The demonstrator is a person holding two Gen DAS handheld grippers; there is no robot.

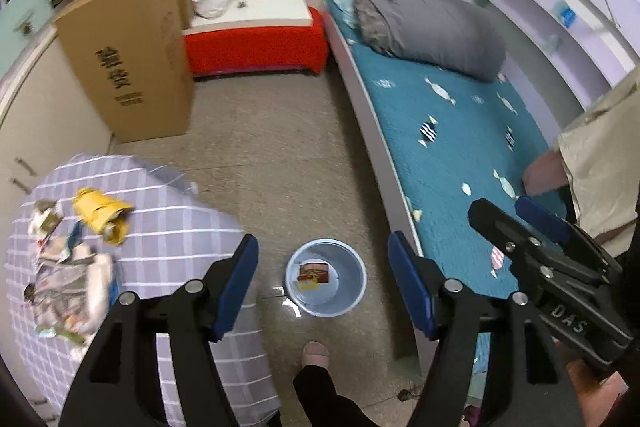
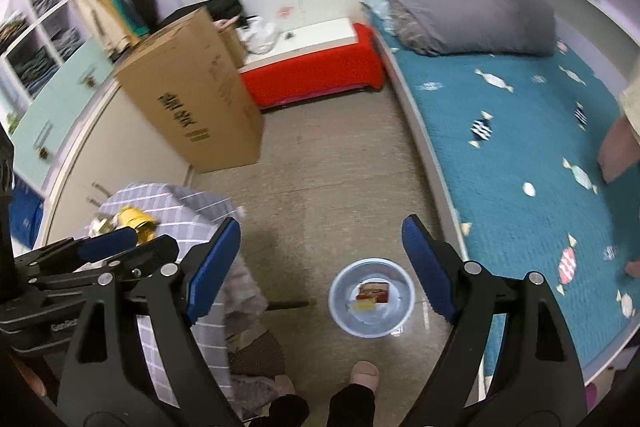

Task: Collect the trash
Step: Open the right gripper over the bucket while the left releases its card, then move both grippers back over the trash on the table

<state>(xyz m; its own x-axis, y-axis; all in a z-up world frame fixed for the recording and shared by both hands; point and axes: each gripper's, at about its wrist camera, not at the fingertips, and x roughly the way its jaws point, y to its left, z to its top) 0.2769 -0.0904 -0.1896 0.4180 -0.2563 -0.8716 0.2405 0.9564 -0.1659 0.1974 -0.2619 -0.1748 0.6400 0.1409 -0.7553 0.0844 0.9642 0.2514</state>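
We count one pale blue bin (image 1: 326,277) on the floor with one red-and-yellow packet (image 1: 314,273) inside it, and one tall cardboard box (image 1: 128,55). We also count one bed (image 1: 460,147) carrying one grey duvet (image 1: 420,15), one red bench (image 1: 256,45), and two grippers: left (image 1: 323,283) and right (image 2: 322,263). On the one checked cloth (image 1: 180,227) we see one yellow wrapper (image 1: 102,213); the remaining pile of scraps (image 1: 68,279) is too jumbled for us to count.

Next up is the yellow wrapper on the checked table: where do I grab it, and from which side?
Take the yellow wrapper by its raised crumpled middle, coming down from above with the open left gripper. It lies loosely crumpled on the cloth, so its flat edges likely give little to pinch.
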